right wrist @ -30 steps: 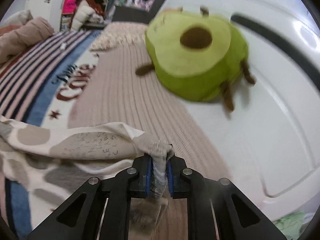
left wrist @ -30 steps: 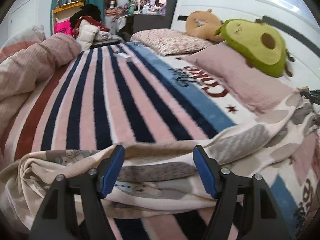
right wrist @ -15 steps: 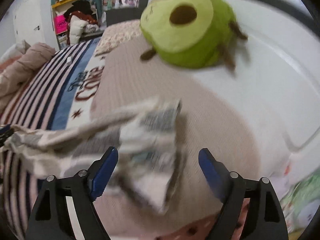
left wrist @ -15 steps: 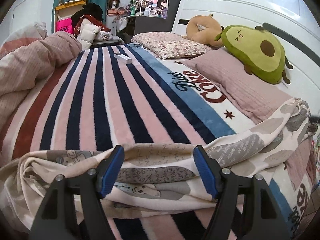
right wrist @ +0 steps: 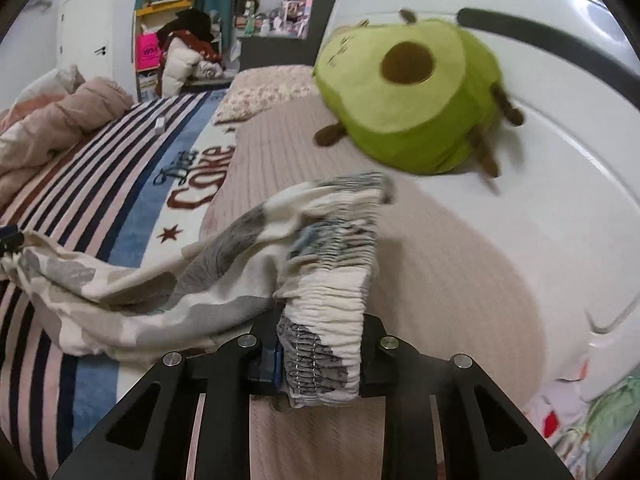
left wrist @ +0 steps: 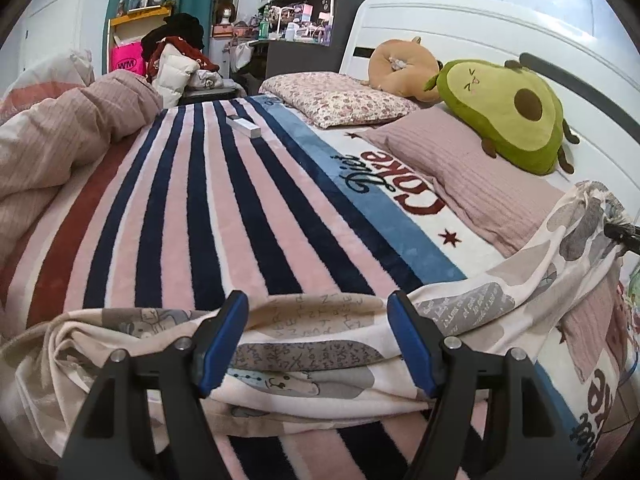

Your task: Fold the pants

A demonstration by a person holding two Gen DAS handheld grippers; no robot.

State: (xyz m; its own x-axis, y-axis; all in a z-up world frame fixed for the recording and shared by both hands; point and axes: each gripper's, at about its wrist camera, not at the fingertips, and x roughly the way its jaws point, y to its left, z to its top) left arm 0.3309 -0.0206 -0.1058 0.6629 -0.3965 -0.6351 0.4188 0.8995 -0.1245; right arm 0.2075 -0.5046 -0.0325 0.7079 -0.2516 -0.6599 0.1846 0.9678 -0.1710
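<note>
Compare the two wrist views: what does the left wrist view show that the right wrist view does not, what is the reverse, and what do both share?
Only the left view shows the left gripper, jaws apart over the pants, and an orange plush. Only the right view shows the right gripper closing on the gathered waistband. Both show the pants, avocado plush, striped blanket and pink pillow.
</note>
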